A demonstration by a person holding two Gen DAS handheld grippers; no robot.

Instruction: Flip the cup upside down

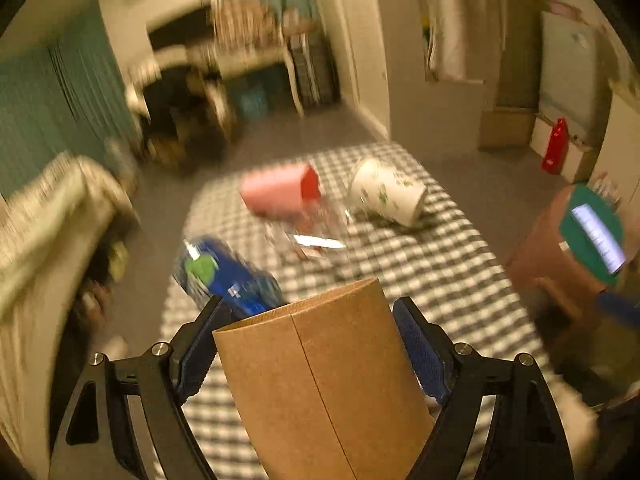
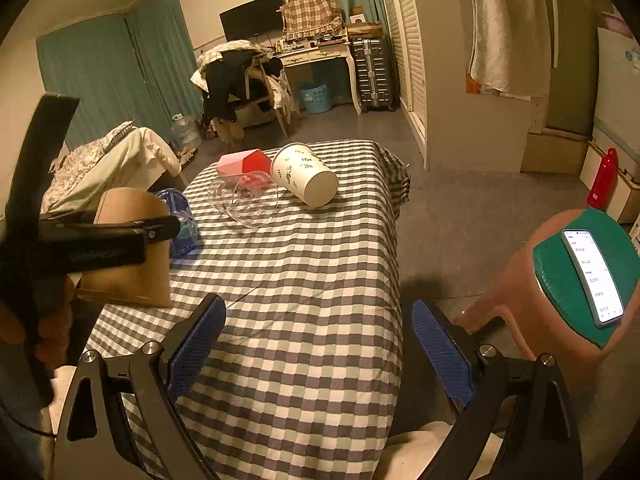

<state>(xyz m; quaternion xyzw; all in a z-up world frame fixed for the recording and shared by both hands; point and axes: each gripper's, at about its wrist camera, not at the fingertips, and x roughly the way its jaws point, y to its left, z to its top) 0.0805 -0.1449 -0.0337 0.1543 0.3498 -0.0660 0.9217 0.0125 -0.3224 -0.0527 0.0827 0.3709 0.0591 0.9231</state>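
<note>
1. Your left tool point(image 1: 306, 344) is clamped on the brown paper cup point(image 1: 320, 380), which it holds above the near left edge of the tabletop point(image 2: 304, 280); from the right wrist view the cup looks tilted, wider end low.
2. Your right tool point(image 2: 320, 344) is spread wide and grasps nothing, over the near edge.
3. Risk, as I judge it: the thin wall could buckle or slide between the pads if you twist fast; the left view is blurred.
4. Turning near the blue packet point(image 2: 180, 216) at the left edge could knock it off.
5. The checked cloth may bunch under the rim, leaving the cup rocking.
6. Farther back lie a white printed cup point(image 2: 304, 174) on its side, a clear lid point(image 2: 248, 200) and a pink box point(image 2: 240, 164).
7. A stool with a phone point(image 2: 592, 276) stands right of the tabletop.
</note>
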